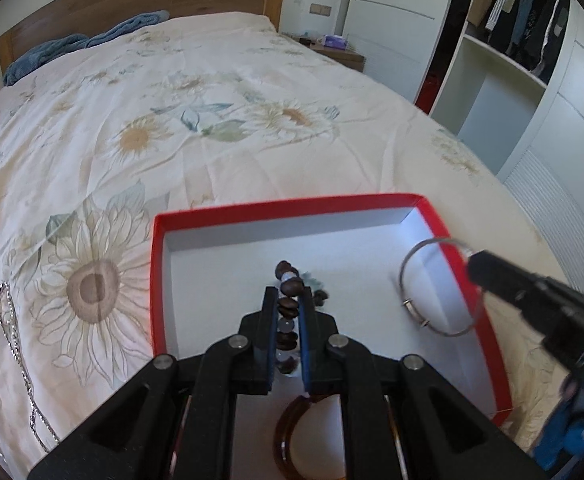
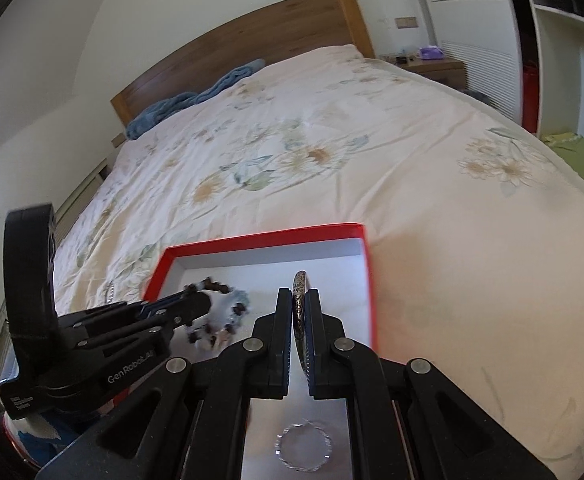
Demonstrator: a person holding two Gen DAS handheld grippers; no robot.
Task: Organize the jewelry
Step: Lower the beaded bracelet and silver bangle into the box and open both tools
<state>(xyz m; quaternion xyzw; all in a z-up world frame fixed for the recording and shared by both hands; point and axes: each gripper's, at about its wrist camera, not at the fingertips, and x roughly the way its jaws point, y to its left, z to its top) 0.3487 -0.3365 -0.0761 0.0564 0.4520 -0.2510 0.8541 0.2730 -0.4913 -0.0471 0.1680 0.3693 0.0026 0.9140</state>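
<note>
A bed covered by a sunflower-print quilt is seen in both views. A red box with a white floor is laid on the quilt near the foot of the bed; all places below are given relative to this box.

The left gripper is held over the box's middle, its jaws pinched on a beaded bracelet. The right gripper is held over the box's right wall, its jaws pinched on a silver bangle.

An amber bangle lies inside the box near its front. A silver chain lies on the quilt, left of the box.
</note>
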